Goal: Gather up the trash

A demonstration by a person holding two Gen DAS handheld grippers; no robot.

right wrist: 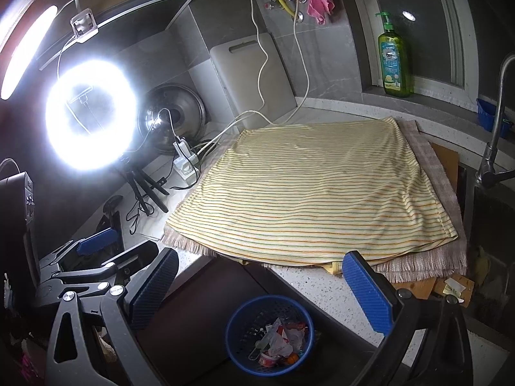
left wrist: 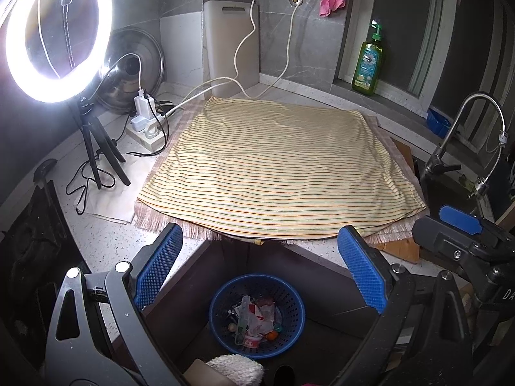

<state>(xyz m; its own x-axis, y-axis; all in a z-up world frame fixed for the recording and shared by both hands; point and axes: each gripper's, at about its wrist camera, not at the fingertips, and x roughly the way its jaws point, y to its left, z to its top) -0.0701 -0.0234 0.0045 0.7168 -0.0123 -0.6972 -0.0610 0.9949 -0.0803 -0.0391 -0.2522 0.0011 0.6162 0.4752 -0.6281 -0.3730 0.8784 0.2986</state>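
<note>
A blue perforated trash basket stands on the floor below the counter edge, holding wrappers, a cup and other scraps; it also shows in the right wrist view with the trash inside. My left gripper is open and empty, held above the basket. My right gripper is open and empty too, also above the basket. The right gripper shows at the right edge of the left wrist view, and the left gripper shows at the left of the right wrist view.
A yellow striped cloth covers the counter over a fringed mat. A ring light on a tripod, a power strip, a pot lid, a cutting board, a soap bottle and a faucet surround it.
</note>
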